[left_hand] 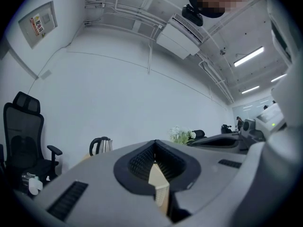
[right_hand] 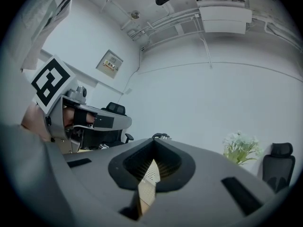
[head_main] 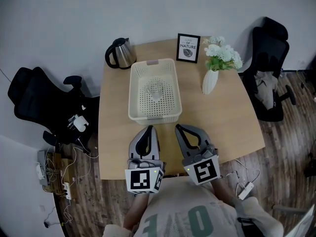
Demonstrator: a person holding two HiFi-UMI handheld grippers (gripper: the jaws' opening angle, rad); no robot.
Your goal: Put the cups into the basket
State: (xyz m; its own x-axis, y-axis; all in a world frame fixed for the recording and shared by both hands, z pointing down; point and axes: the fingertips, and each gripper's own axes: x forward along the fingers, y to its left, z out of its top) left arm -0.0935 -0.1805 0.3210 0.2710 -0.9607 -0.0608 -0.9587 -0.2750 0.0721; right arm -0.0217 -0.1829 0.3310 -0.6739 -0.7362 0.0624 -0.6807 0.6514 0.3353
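The basket (head_main: 132,90) stood in the middle of the table (head_main: 222,122). Its top was open, so a hand could go straight down into it. A cup (head_main: 156,90) took up some room inside. The table was bare on both sides of the basket. At the back, a kettle (head_main: 121,53), a picture frame (head_main: 188,48) and a vase of flowers (head_main: 210,81) stood in the way.

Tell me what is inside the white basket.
Inside the basket, one pale cup stands near the middle on the perforated bottom. Whether other cups are nested inside it cannot be told from above.
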